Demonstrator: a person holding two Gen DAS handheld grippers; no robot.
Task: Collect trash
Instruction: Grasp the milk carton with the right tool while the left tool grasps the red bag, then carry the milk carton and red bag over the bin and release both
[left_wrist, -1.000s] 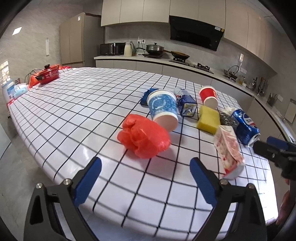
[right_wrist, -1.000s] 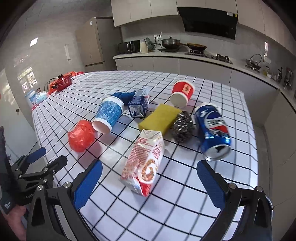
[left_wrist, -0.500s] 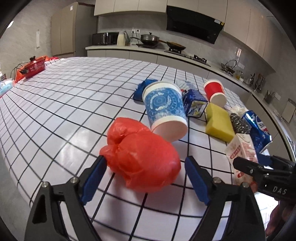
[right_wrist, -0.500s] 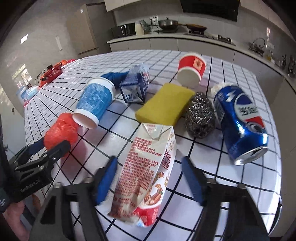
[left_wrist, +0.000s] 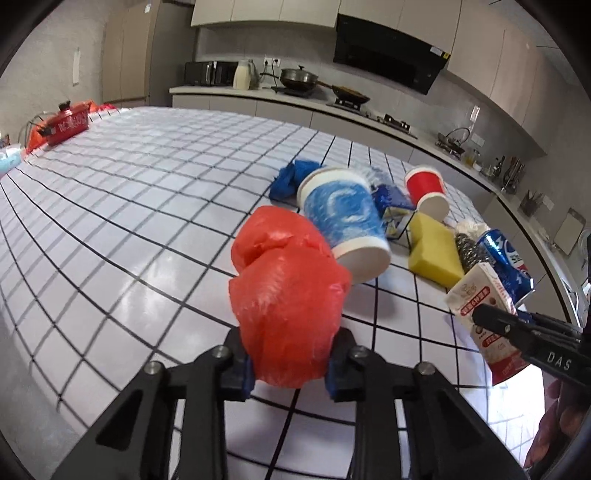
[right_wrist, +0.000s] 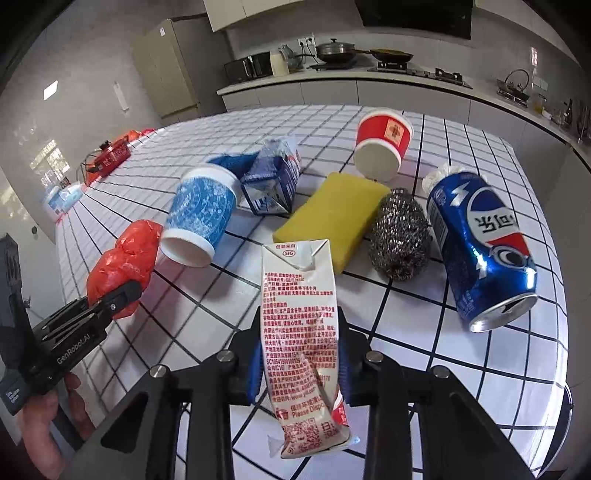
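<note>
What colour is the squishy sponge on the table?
The sponge is yellow. It shows best in the right wrist view.

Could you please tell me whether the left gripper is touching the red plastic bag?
Touching. The left wrist view shows the left gripper with both blue pads pressed into the sides of the red plastic bag, having just closed on it.

Blue cup (left_wrist: 341, 214): print smeared by motion blur.
Blue carton (left_wrist: 393, 206): mostly hidden behind the blue cup.
White wad (right_wrist: 443, 173): largely hidden behind the can (right_wrist: 480, 243), unidentifiable.
Person's hand (right_wrist: 44, 421): cut off by frame edge.
</note>
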